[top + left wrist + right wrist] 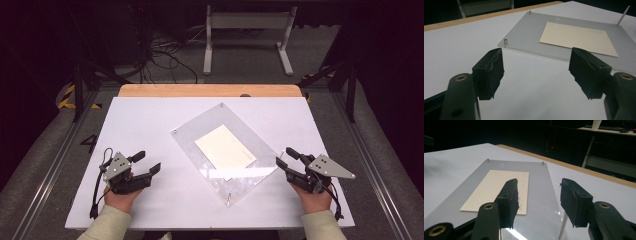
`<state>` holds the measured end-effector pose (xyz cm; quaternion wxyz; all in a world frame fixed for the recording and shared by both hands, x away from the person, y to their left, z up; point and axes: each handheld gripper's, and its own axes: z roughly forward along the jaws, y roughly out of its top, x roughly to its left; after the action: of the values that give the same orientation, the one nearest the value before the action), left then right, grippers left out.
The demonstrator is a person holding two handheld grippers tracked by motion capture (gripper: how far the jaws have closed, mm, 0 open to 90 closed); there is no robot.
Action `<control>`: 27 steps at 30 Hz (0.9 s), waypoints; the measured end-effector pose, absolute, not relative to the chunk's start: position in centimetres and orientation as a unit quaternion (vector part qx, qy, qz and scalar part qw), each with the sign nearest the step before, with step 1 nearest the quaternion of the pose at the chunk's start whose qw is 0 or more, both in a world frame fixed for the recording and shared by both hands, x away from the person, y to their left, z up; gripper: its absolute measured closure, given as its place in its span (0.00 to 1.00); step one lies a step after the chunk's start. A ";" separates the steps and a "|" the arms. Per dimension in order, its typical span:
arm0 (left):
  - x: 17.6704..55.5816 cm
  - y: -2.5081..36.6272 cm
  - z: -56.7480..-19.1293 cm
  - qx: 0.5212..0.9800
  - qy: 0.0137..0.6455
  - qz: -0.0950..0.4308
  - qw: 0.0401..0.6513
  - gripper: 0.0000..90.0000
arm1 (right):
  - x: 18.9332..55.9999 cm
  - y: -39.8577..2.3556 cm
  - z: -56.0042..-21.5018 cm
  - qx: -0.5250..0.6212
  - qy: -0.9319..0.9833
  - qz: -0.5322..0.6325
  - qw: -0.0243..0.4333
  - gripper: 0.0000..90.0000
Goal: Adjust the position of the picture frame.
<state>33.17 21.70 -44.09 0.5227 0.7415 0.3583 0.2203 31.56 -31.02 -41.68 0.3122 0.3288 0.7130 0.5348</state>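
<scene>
Clear acrylic plate (190,140) lies flat and turned on a diagonal near the middle of the white surface (150,115); we take it as the landmark. A cream card (225,146) sits inside the plate's outline, apparently sandwiched under a clear sheet; small metal studs (505,41) at the corners look like what pins the layers together. A thin rod (229,198) rises at the plate's near corner.

We hold the left gripper (145,164) well to the left of the plate, jaws released and empty, pointed toward it. The right gripper (283,157) rests just beside the plate's right edge, jaws apart, nothing between them. Our reading: both are staged either side, ready to work on the plate.

Textures: glossy plate with glare streaks, matte card, ragged black foam pads (491,72) on the jaws, wooden strip (210,90) beyond the plate.
</scene>
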 end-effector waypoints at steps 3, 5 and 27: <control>33.1 21.6 -44.0 0.741 0.356 0.219 0.526 0.32 | 31.6 -31.0 -41.7 0.331 0.714 0.534 0.310 0.52; 33.0 21.6 -43.9 0.741 0.354 0.219 0.526 0.33 | 31.6 -30.9 -41.7 0.332 0.715 0.532 0.310 0.52; 32.8 21.2 -43.7 0.754 0.336 0.211 0.524 0.37 | 30.5 -26.9 -41.0 0.282 0.744 0.550 0.252 0.50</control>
<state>32.83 21.16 -43.66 0.5238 0.7537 0.3364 0.2106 30.52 -26.87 -40.96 0.2525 0.2824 0.7444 0.5498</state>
